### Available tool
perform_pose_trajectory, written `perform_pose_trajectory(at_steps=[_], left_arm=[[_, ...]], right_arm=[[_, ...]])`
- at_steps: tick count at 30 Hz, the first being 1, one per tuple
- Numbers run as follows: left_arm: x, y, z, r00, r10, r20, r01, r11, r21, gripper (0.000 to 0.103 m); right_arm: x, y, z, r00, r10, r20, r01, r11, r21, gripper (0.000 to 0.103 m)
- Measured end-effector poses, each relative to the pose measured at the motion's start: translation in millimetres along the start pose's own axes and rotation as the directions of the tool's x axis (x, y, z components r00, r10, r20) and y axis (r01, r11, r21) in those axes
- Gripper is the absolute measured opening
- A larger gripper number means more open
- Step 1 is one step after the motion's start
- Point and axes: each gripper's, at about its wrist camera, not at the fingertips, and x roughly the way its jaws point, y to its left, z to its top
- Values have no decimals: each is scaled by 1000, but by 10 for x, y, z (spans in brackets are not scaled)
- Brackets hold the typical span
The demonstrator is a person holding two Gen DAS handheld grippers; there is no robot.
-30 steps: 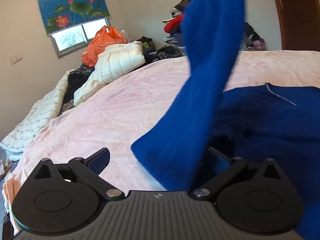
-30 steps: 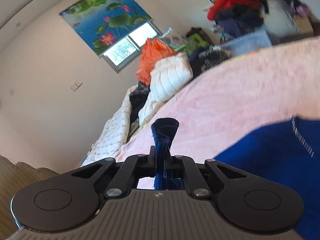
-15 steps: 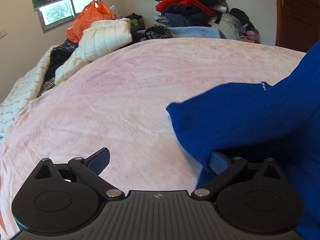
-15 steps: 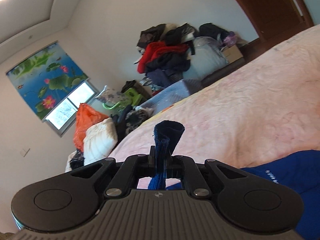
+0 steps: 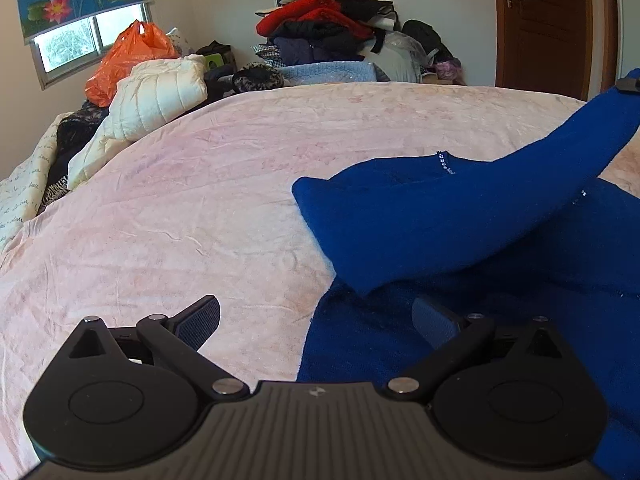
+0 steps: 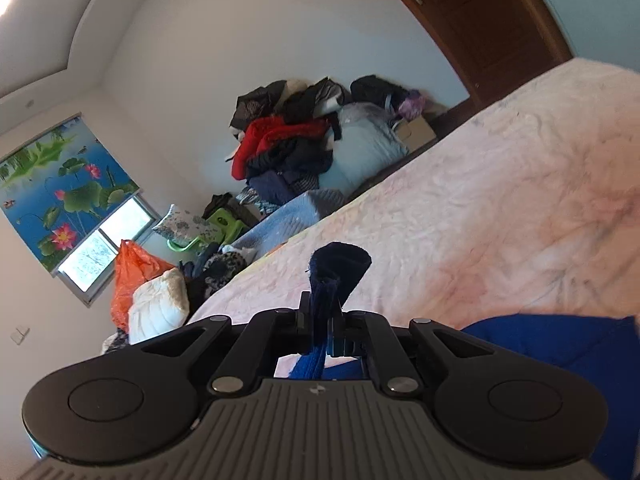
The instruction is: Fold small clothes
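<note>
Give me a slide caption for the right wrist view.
Right gripper shut on a blue sweater sleeve above the pink bedspread.

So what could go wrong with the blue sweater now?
1. The right claw pinches only a small bunch of the blue sweater. The cloth might slip out before the sleeve is laid down.
2. The sleeve hangs slanted over the sweater's body, so it could land crooked or bunched.
3. The left claw is open and holds nothing, so the sweater might slide on the pink bedspread when pulled.
</note>
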Motion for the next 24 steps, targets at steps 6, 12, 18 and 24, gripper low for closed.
perform_pose_trajectory(at_steps=[6, 12, 18, 24], left_arm=[[49, -127, -63, 1000, 1, -30, 0, 1000, 30, 103], [43, -207, -96, 999, -5, -40, 7, 999, 49, 103], [41, -246, -112, 999, -9, -46, 12, 998, 59, 103], [50, -284, -145, 998, -10, -61, 14, 998, 63, 103]], right_arm=[[-66, -636, -62, 994, -107, -18, 108, 991, 79, 11], [-63, -1003, -230, 988, -146, -48, 151, 979, 137, 11], [-6, -1137, -301, 984, -162, -76, 171, 976, 132, 11], [18, -1242, -410, 978, -182, -102, 194, 972, 133, 11]])
